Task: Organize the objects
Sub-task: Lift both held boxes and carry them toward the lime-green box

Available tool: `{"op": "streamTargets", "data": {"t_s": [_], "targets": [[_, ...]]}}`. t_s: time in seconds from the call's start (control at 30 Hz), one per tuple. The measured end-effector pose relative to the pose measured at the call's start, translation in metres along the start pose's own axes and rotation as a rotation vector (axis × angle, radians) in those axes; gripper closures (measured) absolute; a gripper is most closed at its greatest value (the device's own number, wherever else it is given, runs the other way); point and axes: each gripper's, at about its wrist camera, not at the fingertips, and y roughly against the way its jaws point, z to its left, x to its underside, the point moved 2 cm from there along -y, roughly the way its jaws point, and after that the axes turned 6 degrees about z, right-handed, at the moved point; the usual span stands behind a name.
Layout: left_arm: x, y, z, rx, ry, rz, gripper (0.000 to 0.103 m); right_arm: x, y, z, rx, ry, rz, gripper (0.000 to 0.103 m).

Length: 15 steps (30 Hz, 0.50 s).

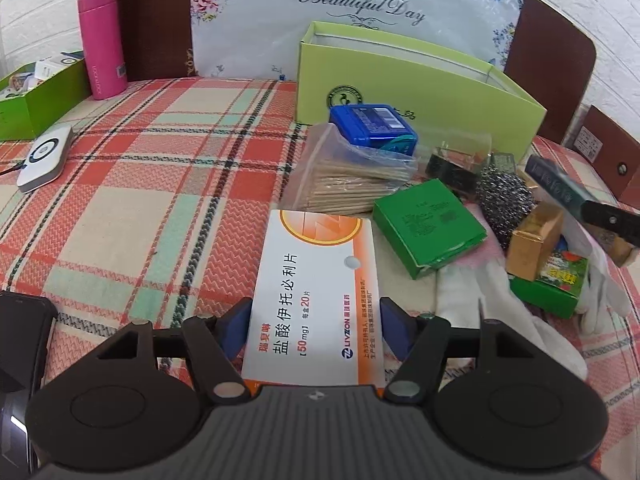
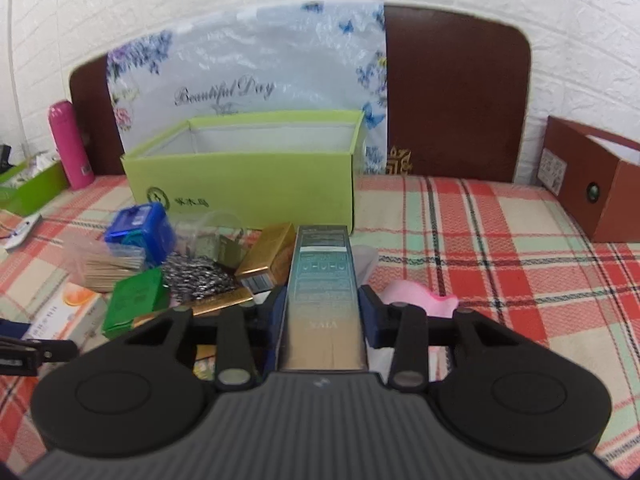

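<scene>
My left gripper [image 1: 316, 322] is shut on a white and orange medicine box [image 1: 320, 280], low over the plaid cloth. My right gripper [image 2: 322, 312] is shut on a long teal and gold box [image 2: 323, 280], held above the pile; it also shows in the left wrist view [image 1: 560, 184]. The pile holds a blue case [image 1: 374, 126], a bag of toothpicks [image 1: 352, 184], a green box [image 1: 428, 224], a steel scourer [image 1: 506, 196] and a gold box [image 2: 268, 260]. An open light-green box [image 2: 244, 188] stands behind the pile.
A pink bottle [image 1: 102, 40] and a green tray [image 1: 36, 100] of small items stand far left, near a white device [image 1: 42, 158]. A brown box [image 2: 596, 184] stands at the right. White gloves [image 1: 520, 320] and a pink item [image 2: 420, 300] lie under the pile.
</scene>
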Motion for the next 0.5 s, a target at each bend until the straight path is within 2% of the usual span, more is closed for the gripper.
{"op": "streamTargets", "data": {"t_s": [0.13,0.23,0.33,0.43,0.5], "targets": [[0.006,0.01,-0.012,0.074,-0.047,0.007,0.034,0.024,0.05,0.004,-0.035,0.017,-0.037,0.065],[0.014,0.015,-0.022,0.105,-0.081,0.023,0.034,0.051,0.077,0.008,-0.036,0.022,0.01,0.065],[0.018,0.016,-0.029,0.073,-0.104,0.027,0.033,0.076,0.084,0.014,-0.041,0.05,0.096,0.065],[0.017,0.012,-0.033,0.029,-0.116,0.033,0.032,0.084,0.079,0.018,-0.007,0.062,0.113,0.058],[0.017,0.012,-0.032,0.027,-0.107,0.031,0.032,0.081,0.075,0.019,-0.005,0.053,0.101,0.057]]}}
